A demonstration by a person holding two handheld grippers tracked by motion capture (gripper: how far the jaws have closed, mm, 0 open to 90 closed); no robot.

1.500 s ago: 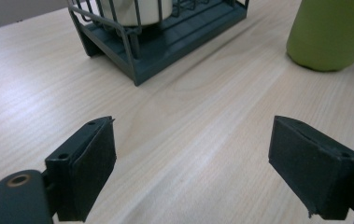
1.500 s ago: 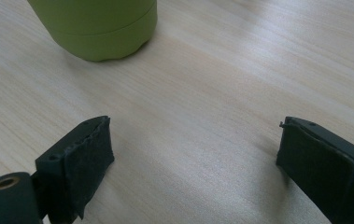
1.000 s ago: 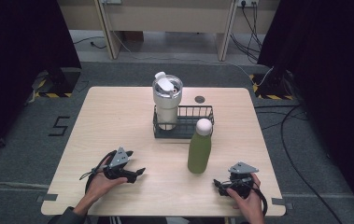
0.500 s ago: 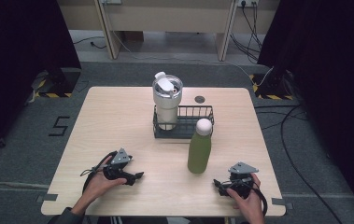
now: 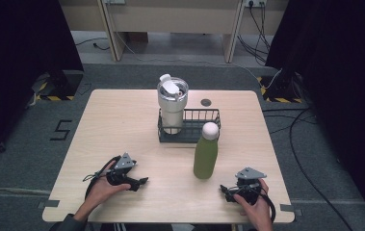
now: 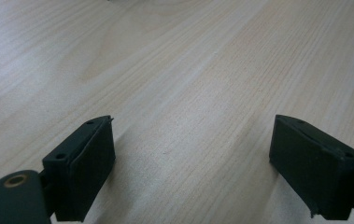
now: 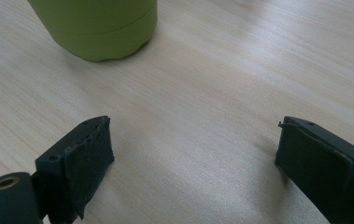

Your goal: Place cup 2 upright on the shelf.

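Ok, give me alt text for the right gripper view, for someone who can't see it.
The right gripper rests open, jaws wide apart with bare light wooden table between them. The base of a green bottle stands ahead at upper left, clear of the jaws.

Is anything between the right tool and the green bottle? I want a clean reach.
Nothing visible. The right tool rests open on the table, and bare wood lies between it and the green bottle, which stands in front of the wire basket.
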